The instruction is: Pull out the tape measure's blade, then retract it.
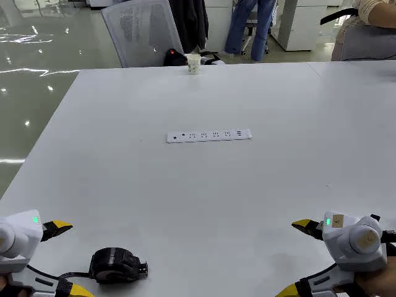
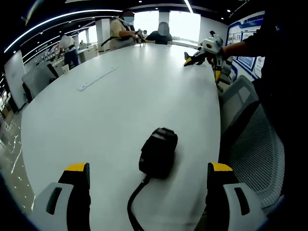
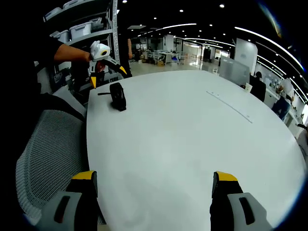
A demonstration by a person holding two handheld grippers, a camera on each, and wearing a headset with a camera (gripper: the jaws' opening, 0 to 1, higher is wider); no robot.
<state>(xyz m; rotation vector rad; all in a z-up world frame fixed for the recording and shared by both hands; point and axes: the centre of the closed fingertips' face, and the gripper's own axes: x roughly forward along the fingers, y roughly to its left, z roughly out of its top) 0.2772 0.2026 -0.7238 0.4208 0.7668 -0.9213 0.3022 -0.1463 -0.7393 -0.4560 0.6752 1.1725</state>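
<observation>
We see the black tape measure (image 1: pixel 116 265) lying on the white table (image 1: pixel 210 198) near its front edge, just ahead of the left gripper (image 1: pixel 69 258), whose 2 jaws stand wide apart and touch nothing. The right gripper (image 1: pixel 296 257) sits well apart, its jaws equally spread and empty. The blade looks fully wound in, though its tip is hard to make out. 1 power strip (image 1: pixel 208 135) lies mid-table.

One tape measure (image 1: pixel 114 265) is lying on one white table (image 1: pixel 185 198). Two grippers are hovering at its near edge, the left gripper (image 1: pixel 71 258) and the right gripper (image 1: pixel 296 257), each showing two yellow-tipped jaws. One power strip (image 1: pixel 208 135) and one paper cup (image 1: pixel 193 64) are sitting farther off. Two chairs are standing by: a grey chair (image 1: pixel 142 31) and a mesh chair (image 2: pixel 255 144). The head view is catching two people, a standing person (image 1: pixel 250 25) and a second person (image 1: pixel 362 31).
</observation>
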